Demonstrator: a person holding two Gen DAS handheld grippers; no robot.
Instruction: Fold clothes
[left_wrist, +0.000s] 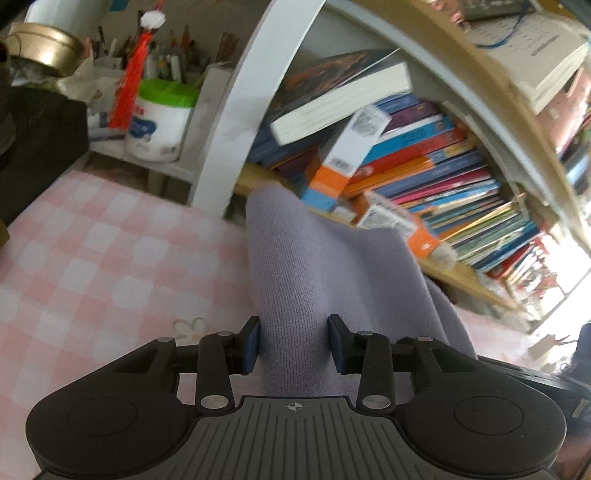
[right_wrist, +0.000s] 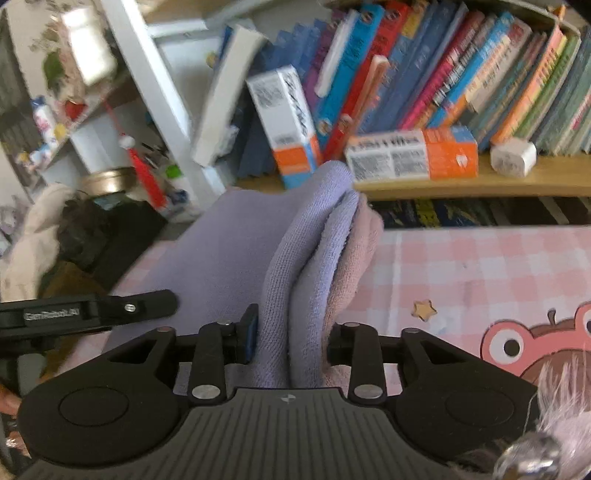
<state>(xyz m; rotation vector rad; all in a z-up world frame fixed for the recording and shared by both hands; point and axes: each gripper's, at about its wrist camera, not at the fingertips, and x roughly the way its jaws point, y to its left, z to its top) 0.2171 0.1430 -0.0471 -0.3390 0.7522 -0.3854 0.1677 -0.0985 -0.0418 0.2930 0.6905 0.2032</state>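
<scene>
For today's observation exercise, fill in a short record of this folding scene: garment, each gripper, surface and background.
garment: lavender knit garment, lifted, bunched in layers with a pinkish layer at the right gripper
left gripper: jaws around the fabric, apparently gripping it
right gripper: jaws closed on the bunched folds
surface: pink checked cloth with a cartoon print
background: bookshelf of colourful books, orange-and-white boxes
</scene>
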